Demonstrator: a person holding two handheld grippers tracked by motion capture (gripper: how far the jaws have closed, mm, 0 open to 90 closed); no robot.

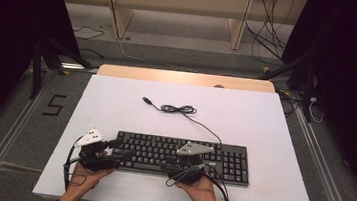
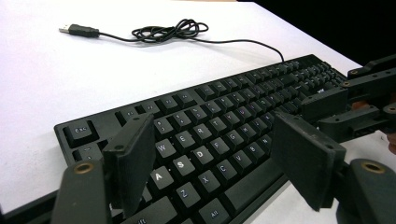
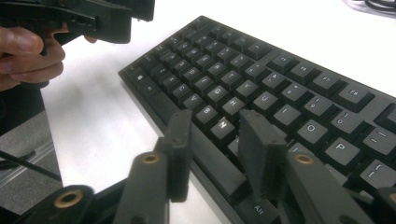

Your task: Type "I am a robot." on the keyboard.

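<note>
So the black keyboard [image 1: 180, 156] was lying flat on the white worktop [image 1: 264, 129], long side toward the person, and both sets of tongs were parked over its near edge. The left tongs [image 2: 217, 175] had their jaws spread wide apart, nothing between them but air, hovering above the left end of the board around the A, S, D, Z, X keys. From that camera the Esc key sat off to the far left of the jaws, and the right tongs [image 3: 219, 158] showed further along the key rows on the right.

The right tongs were partly apart too, narrower than the left pair, with no key or anything else pinched between the pads. They hung over the space bar area, just short of the B and N keys. Past them on the left you could see the person's other hand [image 3: 23, 56] wrapped around the left tool.

The keyboard's cable [image 1: 180, 110] ran off from the far edge, well beyond both tongs, bunched in a loose tangle on the worktop with the USB plug [image 2: 79, 31] lying free at the end.
</note>
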